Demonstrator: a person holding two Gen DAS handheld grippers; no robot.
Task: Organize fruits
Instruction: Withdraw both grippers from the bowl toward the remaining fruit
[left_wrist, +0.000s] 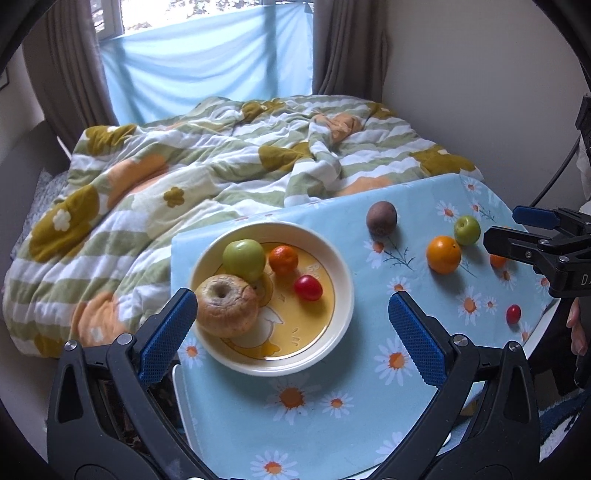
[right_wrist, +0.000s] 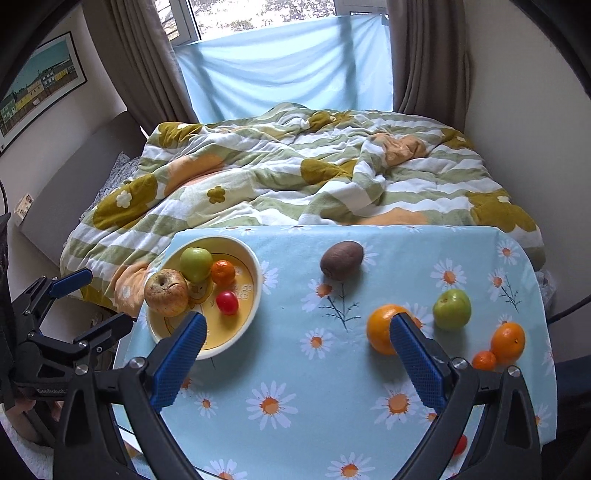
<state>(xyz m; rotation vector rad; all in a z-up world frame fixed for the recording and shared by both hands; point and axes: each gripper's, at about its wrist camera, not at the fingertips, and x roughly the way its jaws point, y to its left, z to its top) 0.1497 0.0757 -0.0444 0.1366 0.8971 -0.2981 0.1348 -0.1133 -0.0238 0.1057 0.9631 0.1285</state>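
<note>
A cream bowl (left_wrist: 345, 295) (right_wrist: 255, 291) with a yellow inside holds a wrinkled tan apple (left_wrist: 227, 305) (right_wrist: 166, 293), a green apple (left_wrist: 243, 259) (right_wrist: 195, 264), a small mandarin (left_wrist: 283, 260) (right_wrist: 223, 273) and a cherry tomato (left_wrist: 308, 287) (right_wrist: 226, 302). Loose on the cloth lie a brown kiwi (left_wrist: 381, 218) (right_wrist: 341, 261), a large orange (left_wrist: 443, 254) (right_wrist: 382, 328), a green apple (left_wrist: 467, 230) (right_wrist: 451, 308), another orange (right_wrist: 508, 343), a small mandarin (right_wrist: 484, 360) and a cherry tomato (left_wrist: 513, 314). My left gripper (left_wrist: 291, 314) is open and empty over the bowl. My right gripper (right_wrist: 299, 336) is open and empty, its right finger beside the large orange.
The fruit sits on a small table with a blue daisy cloth (left_wrist: 332, 424) (right_wrist: 295, 424). A bed with a rumpled flowered quilt (left_wrist: 184, 177) (right_wrist: 277, 177) lies just beyond the table's far edge. Walls and curtains close off the back.
</note>
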